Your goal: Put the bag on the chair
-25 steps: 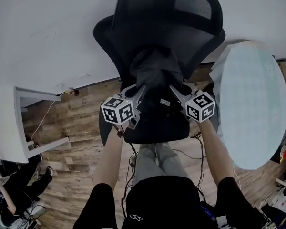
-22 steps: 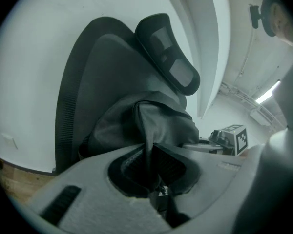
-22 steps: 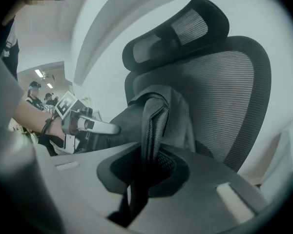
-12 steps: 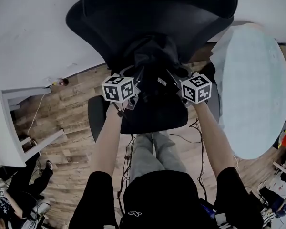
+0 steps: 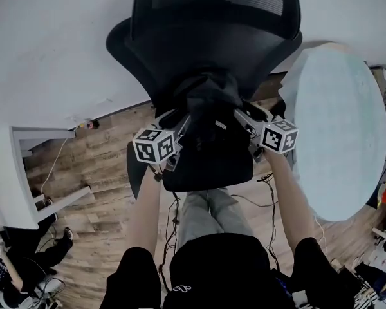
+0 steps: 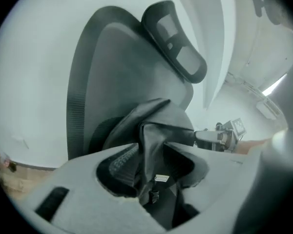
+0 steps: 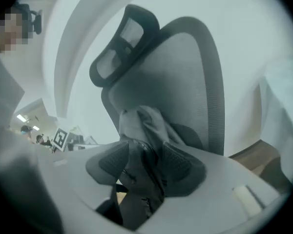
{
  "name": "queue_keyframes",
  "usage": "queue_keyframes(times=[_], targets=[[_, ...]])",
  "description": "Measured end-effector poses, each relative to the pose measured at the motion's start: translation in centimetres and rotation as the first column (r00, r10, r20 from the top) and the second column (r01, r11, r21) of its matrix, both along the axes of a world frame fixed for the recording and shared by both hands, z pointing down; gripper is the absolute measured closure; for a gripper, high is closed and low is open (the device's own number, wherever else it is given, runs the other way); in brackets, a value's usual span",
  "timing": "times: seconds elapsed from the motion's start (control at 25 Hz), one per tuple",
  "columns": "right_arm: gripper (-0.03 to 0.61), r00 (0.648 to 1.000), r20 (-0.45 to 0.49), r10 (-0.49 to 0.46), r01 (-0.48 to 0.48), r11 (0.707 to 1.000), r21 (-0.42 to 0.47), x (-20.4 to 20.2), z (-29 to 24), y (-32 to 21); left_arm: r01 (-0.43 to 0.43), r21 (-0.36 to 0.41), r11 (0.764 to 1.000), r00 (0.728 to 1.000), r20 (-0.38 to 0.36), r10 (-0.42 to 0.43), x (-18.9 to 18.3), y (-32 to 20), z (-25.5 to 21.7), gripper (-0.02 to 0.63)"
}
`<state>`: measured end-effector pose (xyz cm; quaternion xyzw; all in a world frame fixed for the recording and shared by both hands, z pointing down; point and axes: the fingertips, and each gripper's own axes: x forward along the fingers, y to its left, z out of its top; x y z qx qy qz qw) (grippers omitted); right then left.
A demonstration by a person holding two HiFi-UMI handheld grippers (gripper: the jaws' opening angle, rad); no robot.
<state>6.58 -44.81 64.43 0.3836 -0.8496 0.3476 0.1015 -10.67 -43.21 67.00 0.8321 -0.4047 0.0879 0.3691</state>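
Observation:
A dark, crumpled bag (image 5: 209,102) sits on the seat (image 5: 209,169) of a black mesh office chair (image 5: 212,31) and leans on the backrest. My left gripper (image 5: 182,122) is at the bag's left side and my right gripper (image 5: 242,118) at its right. The jaws of both have just been opening. In the left gripper view a fold of the bag (image 6: 154,130) stands between the spread pads (image 6: 118,162) without being pinched. The right gripper view shows the same: bag fabric (image 7: 141,126) runs loosely between the parted pads (image 7: 178,164).
A round white table (image 5: 338,134) stands close to the chair's right. A white desk (image 5: 16,172) is at the left. Cables (image 5: 174,217) trail over the wood floor under the chair. Another person (image 5: 13,262) sits at the lower left.
Both grippers have come down with the bag toward the seat. The right gripper's marker cube has rolled and moved outward to the right.

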Motion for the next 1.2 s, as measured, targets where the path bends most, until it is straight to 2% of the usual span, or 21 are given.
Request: queue_keyframes(times=[0.12, 0.24, 0.28, 0.36, 0.4, 0.56, 0.64, 0.72, 0.8, 0.88, 0.92, 1.08, 1.2], targets=[[0.356, 0.997, 0.048, 0.065, -0.068, 0.995, 0.069, 1.0, -3.8, 0.1, 0.053, 0.075, 0.996, 0.999, 0.007, -0.054, -0.9, 0.7, -3.6, 0.471], [0.398, 0.991, 0.073, 0.113, -0.123, 0.983, 0.138, 1.1, -7.4, -0.5, 0.098, 0.157, 0.983, 0.995, 0.009, -0.101, -1.4, 0.2, -7.6, 0.548], [0.429, 0.986, 0.096, 0.137, -0.151, 0.976, 0.155, 1.2, -8.7, -0.8, 0.104, 0.179, 0.978, 0.994, -0.001, -0.106, -1.3, 0.1, -8.8, 0.587], [0.565, 0.968, 0.168, 0.188, -0.216, 0.961, 0.170, 1.2, -11.6, -1.0, 0.116, 0.204, 0.972, 0.993, -0.032, -0.111, -1.0, 0.5, -10.9, 0.612], [0.572, 0.958, 0.213, 0.194, -0.233, 0.957, 0.175, 0.9, -13.1, -0.7, 0.124, 0.211, 0.970, 0.992, -0.049, -0.116, -0.9, 1.0, -12.0, 0.615], [0.571, 0.928, 0.362, 0.082, -0.181, 0.952, 0.248, -2.0, -19.8, 1.9, 0.199, 0.246, 0.949, 0.977, -0.125, -0.172, -0.9, 3.5, -17.8, 0.614], [0.571, 0.917, 0.399, 0.025, -0.167, 0.930, 0.327, -3.2, -23.7, 3.1, 0.243, 0.290, 0.926, 0.966, -0.153, -0.206, -0.9, 4.2, -21.1, 0.614], [0.570, 0.943, 0.333, 0.018, -0.161, 0.899, 0.408, -4.0, -26.2, 3.7, 0.280, 0.327, 0.902, 0.958, -0.148, -0.244, -1.2, 4.4, -23.6, 0.614], [0.569, 0.978, 0.192, 0.082, -0.163, 0.874, 0.457, -4.3, -26.5, 3.5, 0.322, 0.352, 0.879, 0.946, -0.162, -0.282, -1.7, 4.2, -25.7, 0.614], [0.568, 0.987, 0.067, 0.148, -0.162, 0.859, 0.485, -4.6, -26.3, 3.3, 0.350, 0.373, 0.859, 0.936, -0.175, -0.305, -1.9, 3.8, -27.1, 0.614], [0.568, 0.987, 0.029, 0.161, -0.154, 0.855, 0.496, -4.7, -26.2, 3.4, 0.347, 0.385, 0.855, 0.938, -0.157, -0.310, -1.8, 3.7, -27.3, 0.614], [0.568, 0.979, -0.036, 0.203, -0.157, 0.849, 0.505, -4.3, -26.0, 3.5, 0.312, 0.421, 0.851, 0.944, -0.036, -0.329, -2.1, 3.6, -26.4, 0.615], [0.568, 0.970, -0.054, 0.238, -0.178, 0.841, 0.510, -3.3, -26.2, 3.2, 0.310, 0.436, 0.845, 0.941, -0.016, -0.337, -2.3, 3.0, -26.4, 0.614]])
